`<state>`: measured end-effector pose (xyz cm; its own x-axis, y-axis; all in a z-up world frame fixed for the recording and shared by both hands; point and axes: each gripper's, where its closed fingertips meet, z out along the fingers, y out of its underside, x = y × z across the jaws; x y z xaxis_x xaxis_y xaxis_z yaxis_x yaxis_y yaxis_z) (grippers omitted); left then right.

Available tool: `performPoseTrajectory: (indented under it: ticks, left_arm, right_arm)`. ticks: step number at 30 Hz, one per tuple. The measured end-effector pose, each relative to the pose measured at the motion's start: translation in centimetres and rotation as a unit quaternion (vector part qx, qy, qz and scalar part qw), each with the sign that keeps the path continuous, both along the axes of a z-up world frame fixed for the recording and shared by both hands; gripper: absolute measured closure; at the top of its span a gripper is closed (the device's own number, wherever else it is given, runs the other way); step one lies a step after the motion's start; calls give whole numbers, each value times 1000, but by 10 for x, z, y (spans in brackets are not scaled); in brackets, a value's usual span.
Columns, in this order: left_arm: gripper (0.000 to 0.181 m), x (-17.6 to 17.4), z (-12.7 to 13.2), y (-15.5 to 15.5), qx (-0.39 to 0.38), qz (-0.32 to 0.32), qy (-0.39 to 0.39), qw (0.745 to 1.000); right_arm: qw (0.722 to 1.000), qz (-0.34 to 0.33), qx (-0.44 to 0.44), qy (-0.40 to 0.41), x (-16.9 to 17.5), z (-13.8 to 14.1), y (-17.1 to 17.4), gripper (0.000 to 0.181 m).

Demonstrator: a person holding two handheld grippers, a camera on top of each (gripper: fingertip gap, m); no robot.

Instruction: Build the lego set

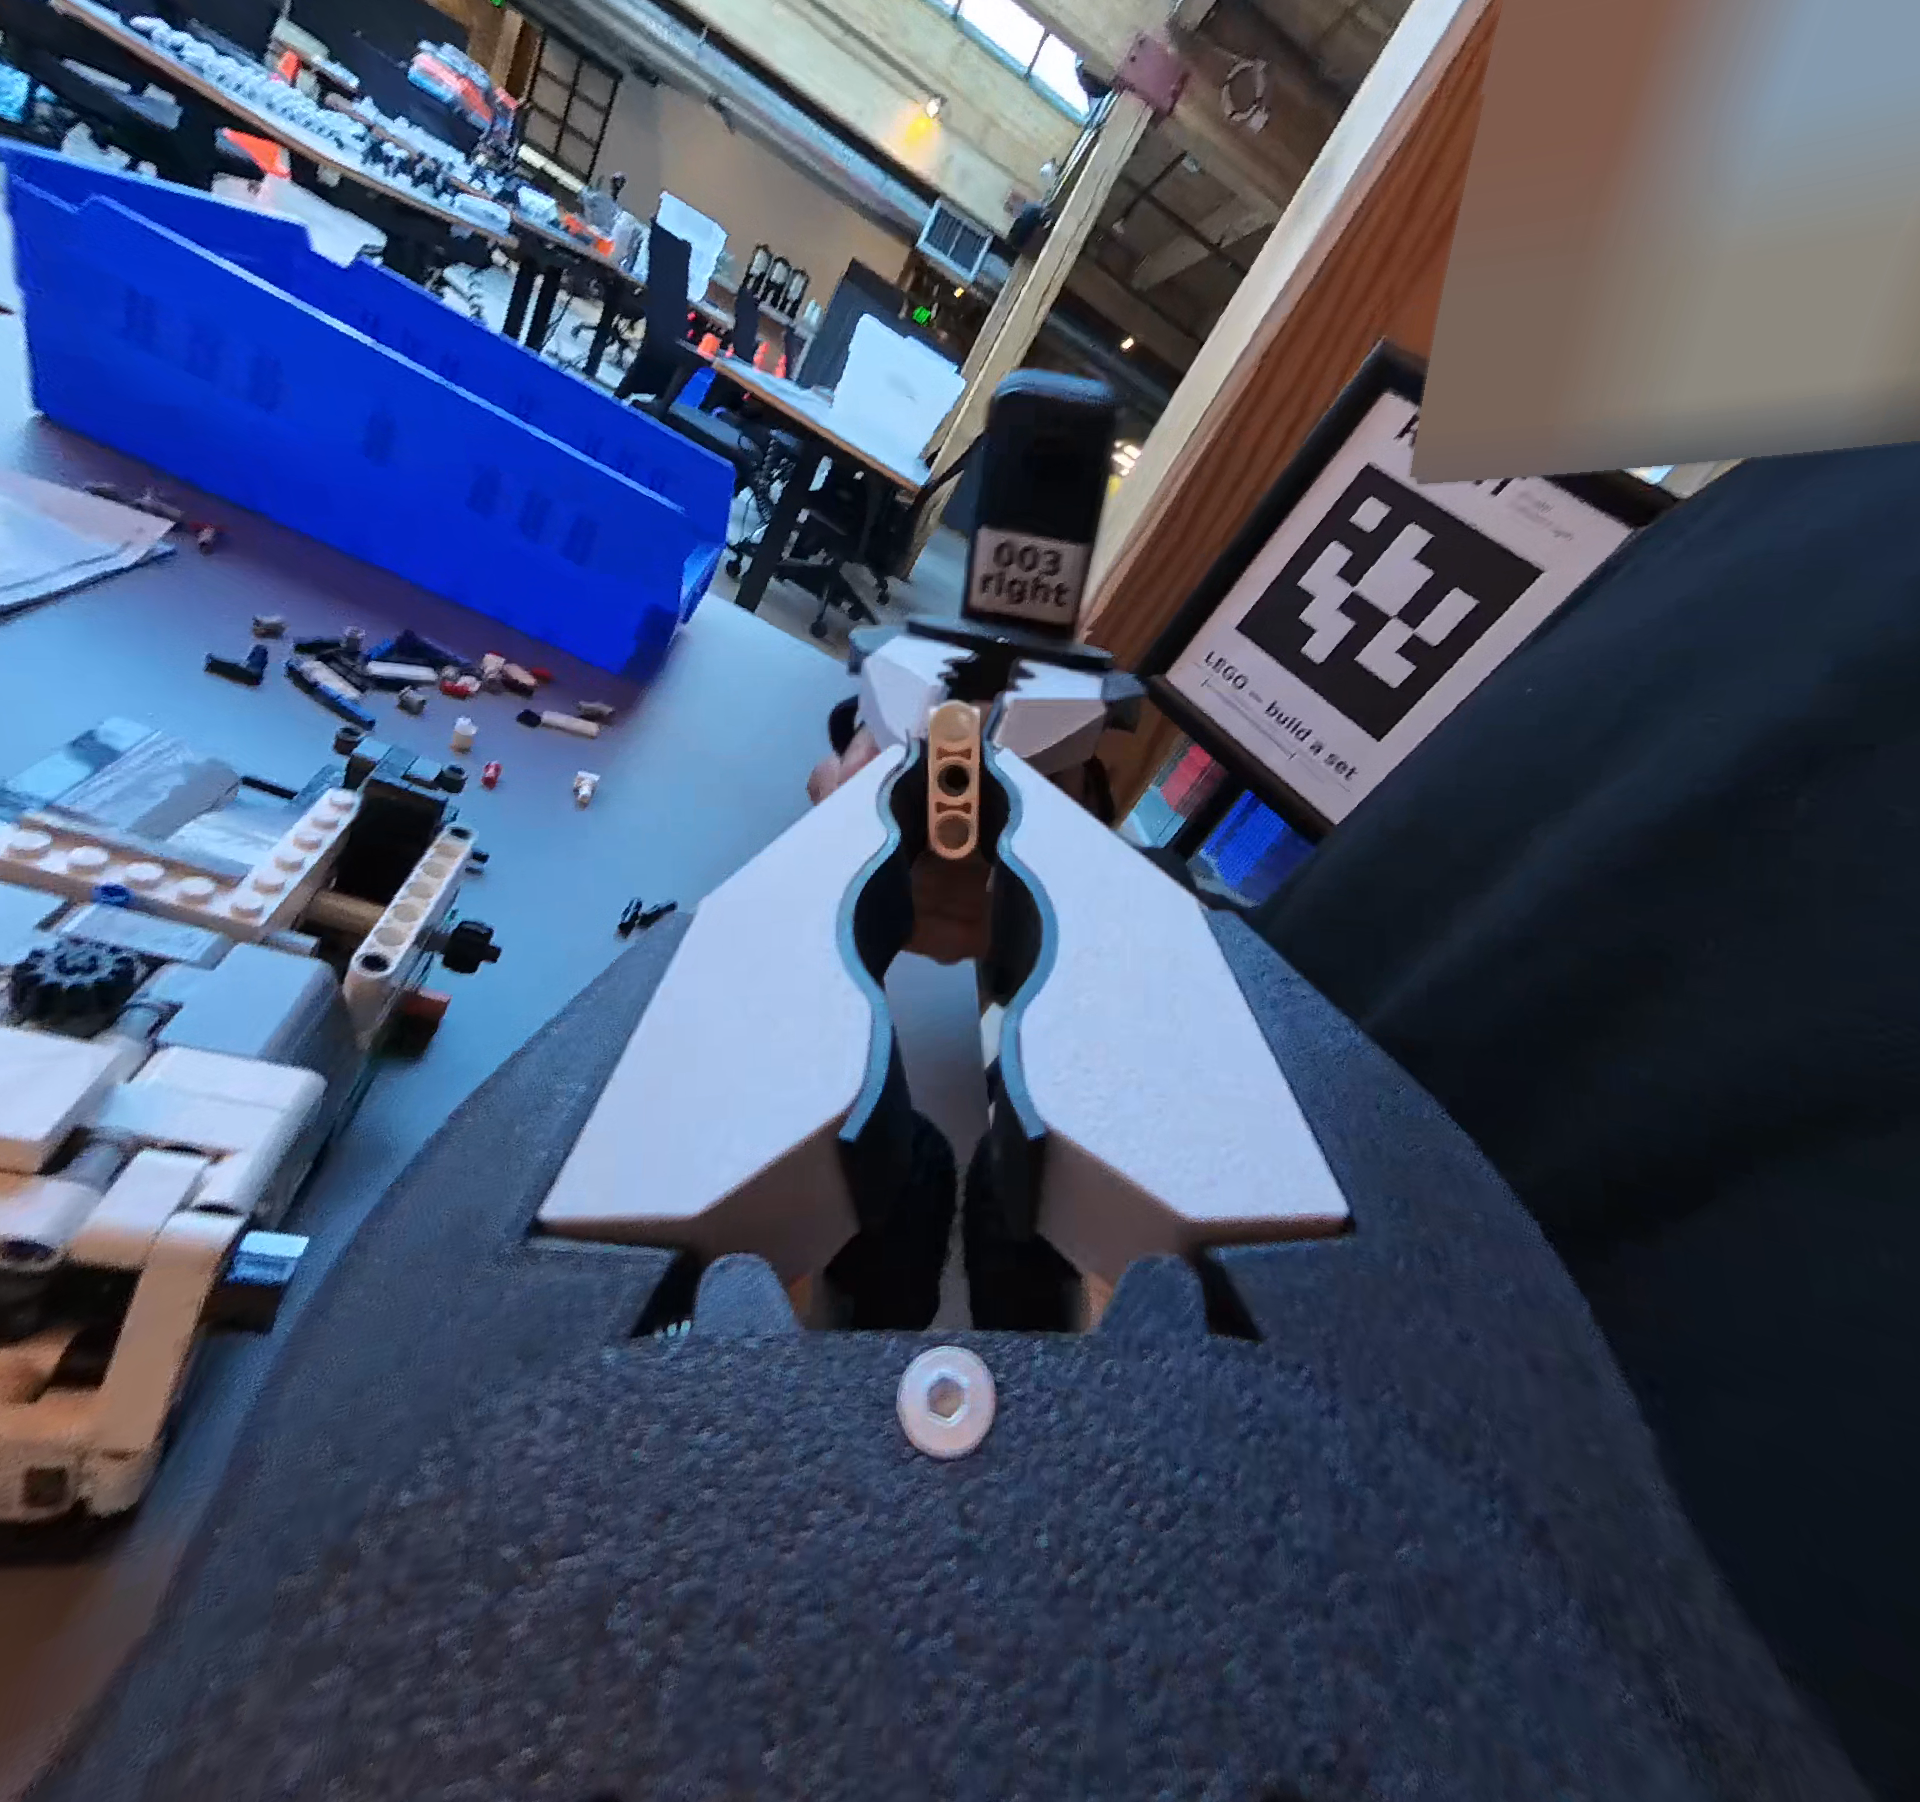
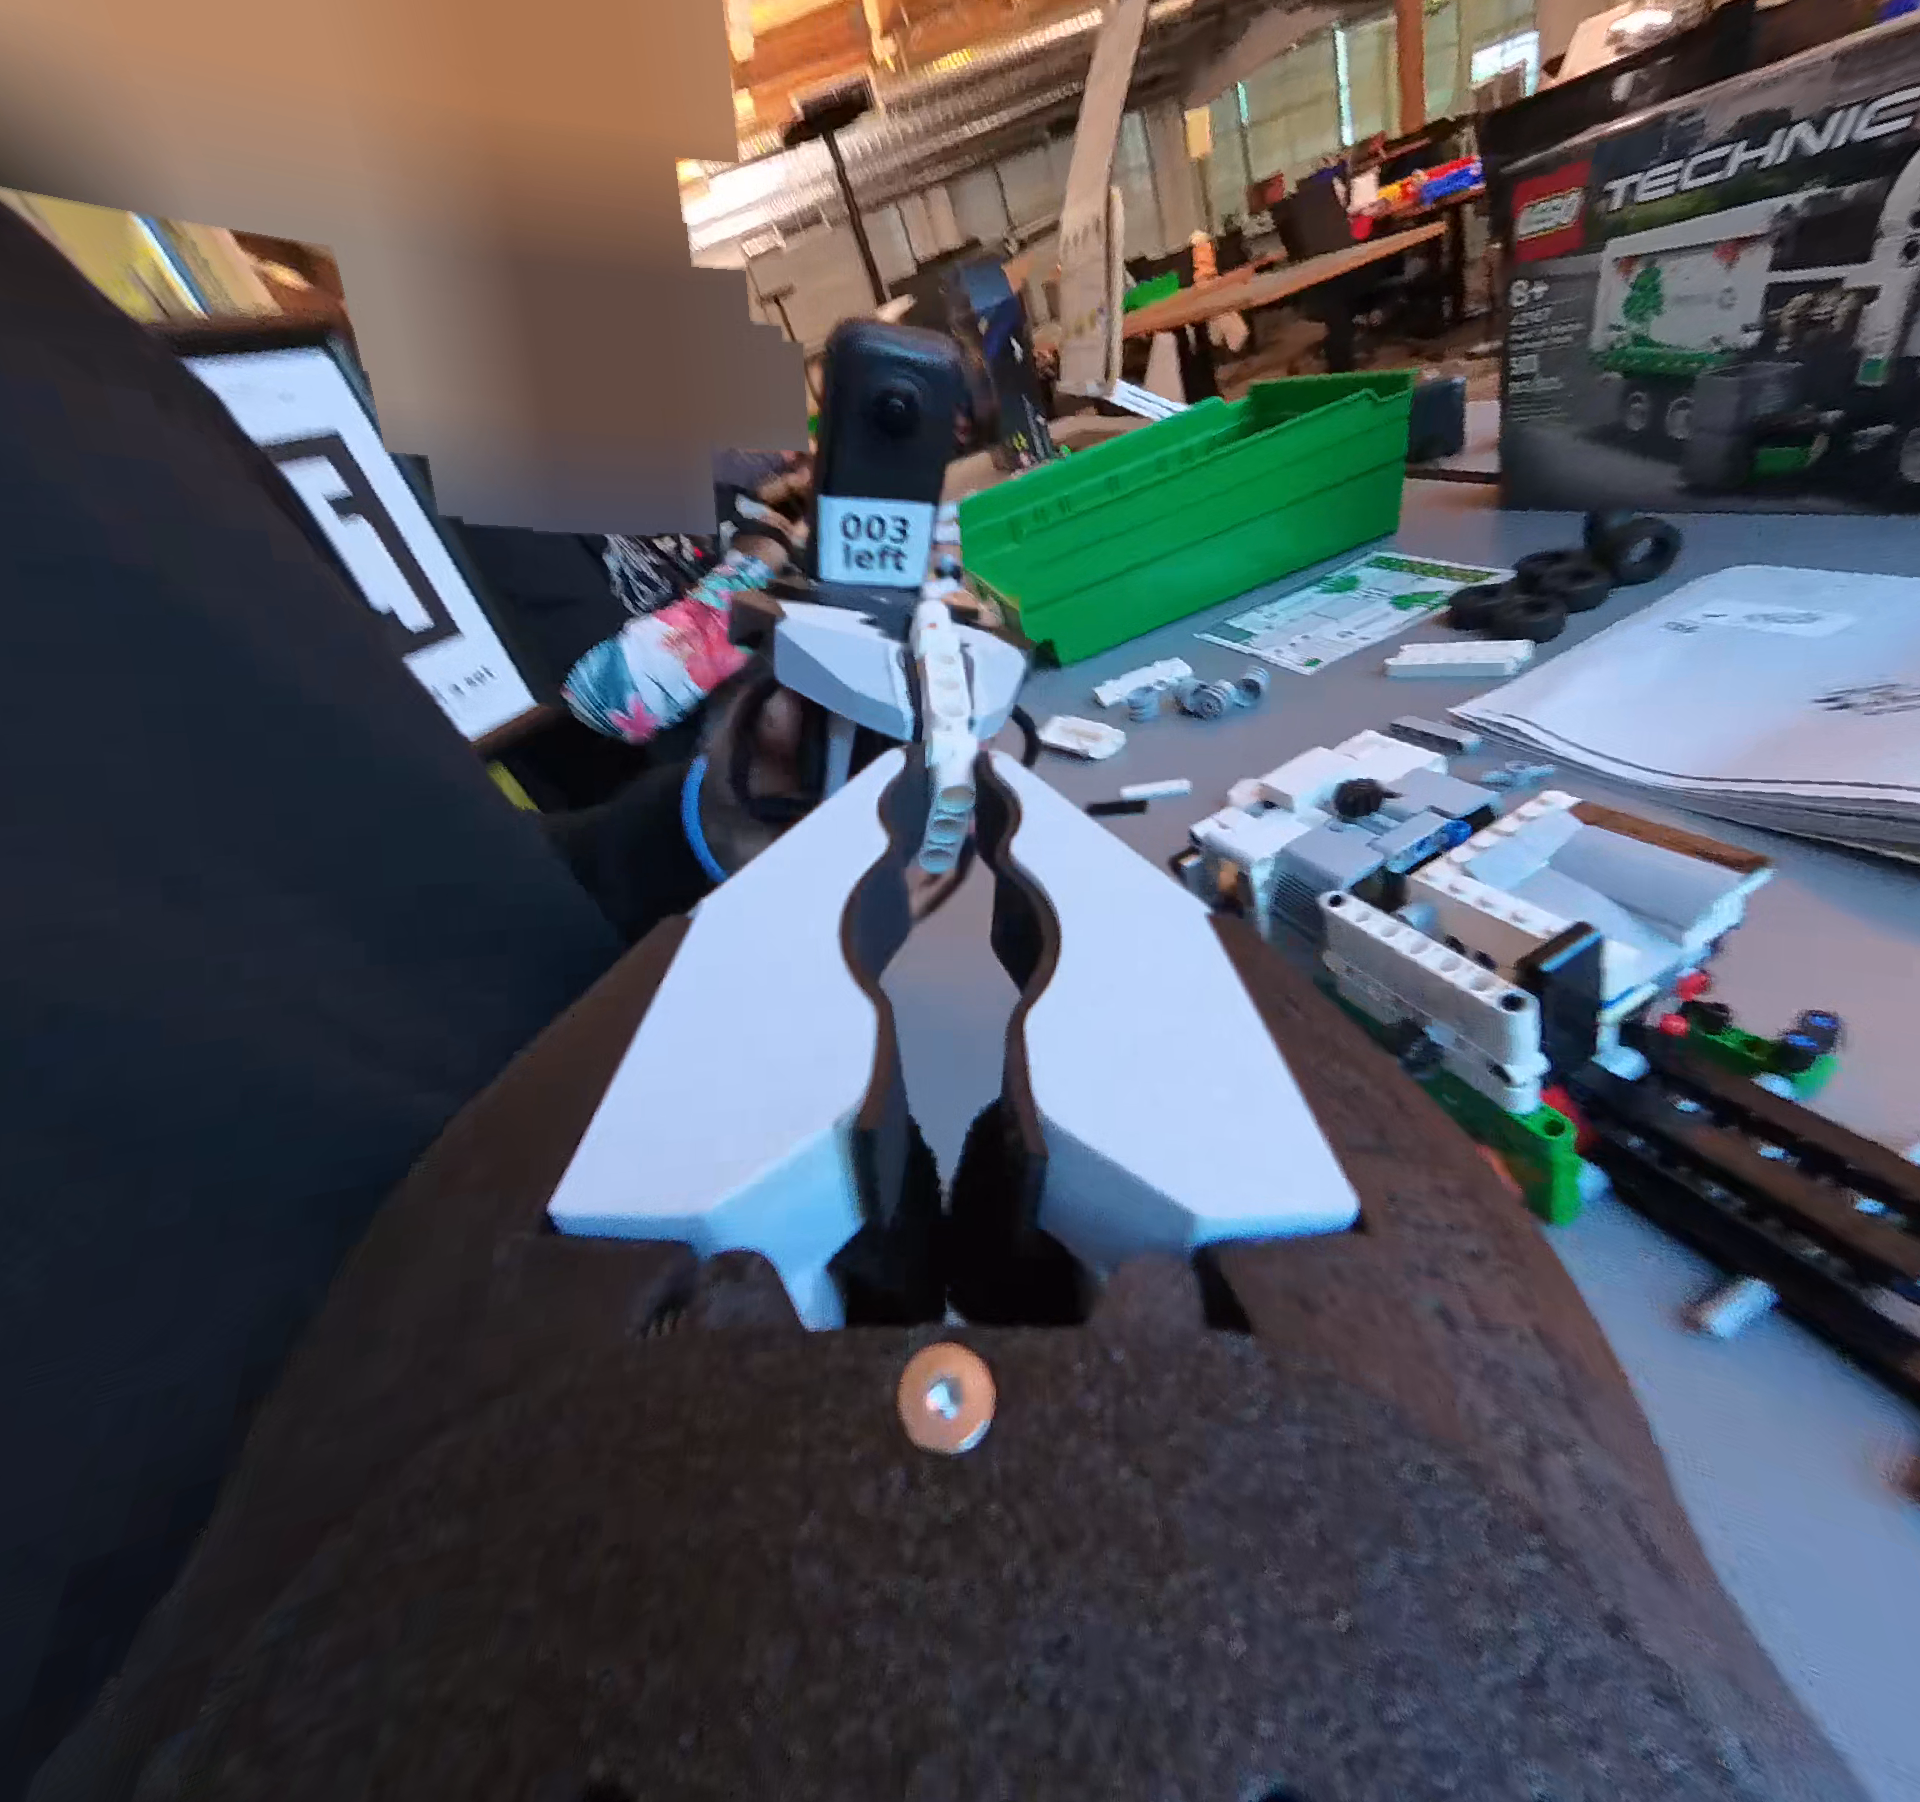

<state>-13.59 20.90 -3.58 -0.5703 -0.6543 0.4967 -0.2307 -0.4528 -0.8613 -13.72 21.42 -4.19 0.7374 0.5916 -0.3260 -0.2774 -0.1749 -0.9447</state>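
Note:
A white Technic beam (image 1: 953, 788) is held in the air between my two grippers, which face each other tip to tip. My left gripper (image 1: 953, 776) is shut on one end of it. My right gripper (image 2: 945, 802) is closed around the other end of the beam (image 2: 940, 713). The right gripper also shows in the left wrist view (image 1: 982, 703), and the left gripper in the right wrist view (image 2: 920, 682). The partly built white truck model (image 1: 208, 973) sits on the grey table, left of the left gripper and right of the right gripper (image 2: 1455, 921).
A blue bin (image 1: 364, 422) and loose small parts (image 1: 416, 672) lie beyond the model. A green bin (image 2: 1174, 516), black tyres (image 2: 1558, 589), an instruction booklet (image 2: 1714, 692) and the set's box (image 2: 1714, 298) stand on the far side. A framed marker sign (image 1: 1382, 609) and a dark sleeve are close by. My two grippers' fingertips are within a few centimetres of each other.

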Motion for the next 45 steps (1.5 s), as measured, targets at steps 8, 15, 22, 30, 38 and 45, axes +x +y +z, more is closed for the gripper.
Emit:
performPoseTrajectory:
  ticks: [8, 15, 22, 30, 38, 45]
  left_arm:
    - [176, -8, 2, -5, 18, -17, -20, 999]
    - [176, -9, -9, -3, 91, -9, -15, 996]
    - [175, -19, -34, 22, 211, 34, 6, 977]
    - [175, -2, -47, 14, 229, 57, 5, 972]
    - [175, 2, -52, -9, 221, -1, 0, 975]
    - [175, 1, -55, -6, 231, -22, 3, 973]
  right_arm:
    - [999, 45, -16, -4, -10, 1, -6, 174]
    - [997, 58, -55, -10, -12, -8, -2, 174]
    - [957, -116, -219, -153, 87, -93, -36, 159]
    - [896, -284, -283, -191, 85, -129, -54, 163]
    - [852, -351, -317, -223, 85, -142, -49, 167]
    - [836, -356, -324, -264, 84, -148, -45, 175]
